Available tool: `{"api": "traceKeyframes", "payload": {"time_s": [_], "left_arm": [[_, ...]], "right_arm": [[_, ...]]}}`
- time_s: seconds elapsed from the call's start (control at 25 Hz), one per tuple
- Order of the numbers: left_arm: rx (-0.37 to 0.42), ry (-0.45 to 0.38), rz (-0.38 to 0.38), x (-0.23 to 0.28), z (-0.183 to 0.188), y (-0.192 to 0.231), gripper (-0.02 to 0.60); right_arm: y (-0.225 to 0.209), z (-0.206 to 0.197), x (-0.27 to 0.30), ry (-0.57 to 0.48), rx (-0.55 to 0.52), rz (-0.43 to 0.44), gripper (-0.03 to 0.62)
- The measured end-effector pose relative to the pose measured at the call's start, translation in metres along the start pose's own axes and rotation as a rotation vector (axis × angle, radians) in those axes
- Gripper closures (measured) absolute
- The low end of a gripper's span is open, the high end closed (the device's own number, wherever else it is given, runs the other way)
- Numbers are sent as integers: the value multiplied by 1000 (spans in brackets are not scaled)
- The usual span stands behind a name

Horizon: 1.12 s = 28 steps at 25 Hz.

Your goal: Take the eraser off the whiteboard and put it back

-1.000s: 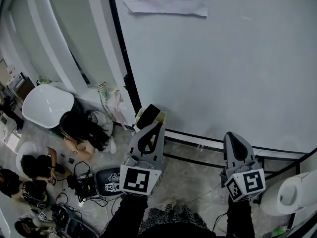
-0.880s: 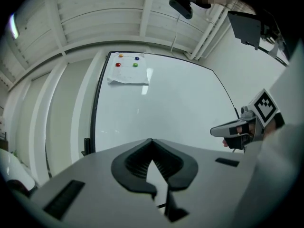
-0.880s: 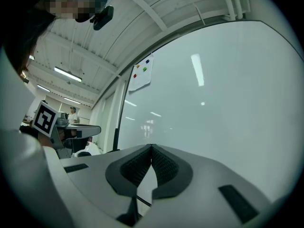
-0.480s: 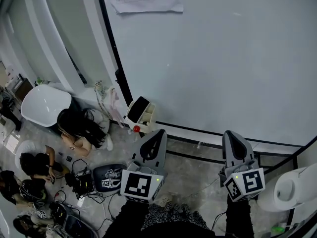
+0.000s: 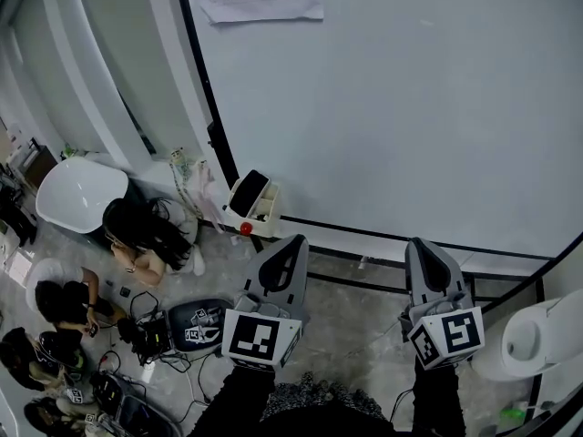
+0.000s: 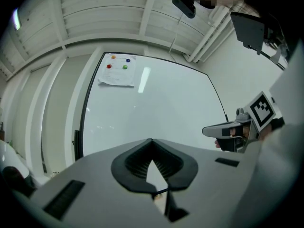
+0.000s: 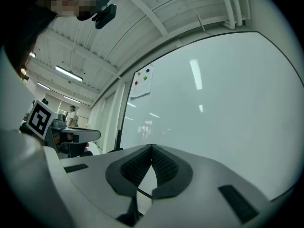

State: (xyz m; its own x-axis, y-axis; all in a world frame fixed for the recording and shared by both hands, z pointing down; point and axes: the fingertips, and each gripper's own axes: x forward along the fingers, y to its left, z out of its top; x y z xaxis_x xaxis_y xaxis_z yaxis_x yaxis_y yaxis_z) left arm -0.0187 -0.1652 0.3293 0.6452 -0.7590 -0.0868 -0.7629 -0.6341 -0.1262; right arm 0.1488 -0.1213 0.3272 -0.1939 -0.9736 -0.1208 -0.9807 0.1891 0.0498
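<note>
- I'm seeing the dark eraser (image 5: 248, 193) lying in a small white holder (image 5: 267, 215) at the lower left corner of the whiteboard (image 5: 410, 107)
- My left gripper (image 5: 293, 242) is hovering just below and right of it, not touching, jaws pressed together on nothing
- My right gripper (image 5: 422, 246) is pointing at the board's bottom edge, well apart from the eraser, jaws likewise closed and empty

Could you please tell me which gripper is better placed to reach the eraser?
Left, probably: the left gripper is nearer the eraser, which lies just to its left; the right gripper is farther off.
</note>
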Motion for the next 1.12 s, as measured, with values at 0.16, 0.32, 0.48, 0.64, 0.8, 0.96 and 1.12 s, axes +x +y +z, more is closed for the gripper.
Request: {"api": "traceKeyframes", "payload": {"time_s": [0.16,0.32,0.48,0.64,0.8,0.96,1.12], "left_arm": [[-5,-14,-14,-2,6,2,577],[3,-19,-28,-7,9,5,577],[0,-10,-30,-12,5,10,577],[-4,-11,-33,-15,6,13,577],[-5,-12,-34,-18,7,16,577],[-3,-7,-34,-22,5,18,577],[-8,4,-30,-26,2,21,577]], "right_arm": [[3,4,-4,2,-6,-32,588],[7,6,-4,4,-12,-61,589],[12,7,-4,7,-17,-68,589],[16,9,-4,10,-24,-72,589],[21,12,-3,11,-32,-67,589],[25,12,-2,12,-34,-63,589],[30,11,-2,17,-38,-56,589]]}}
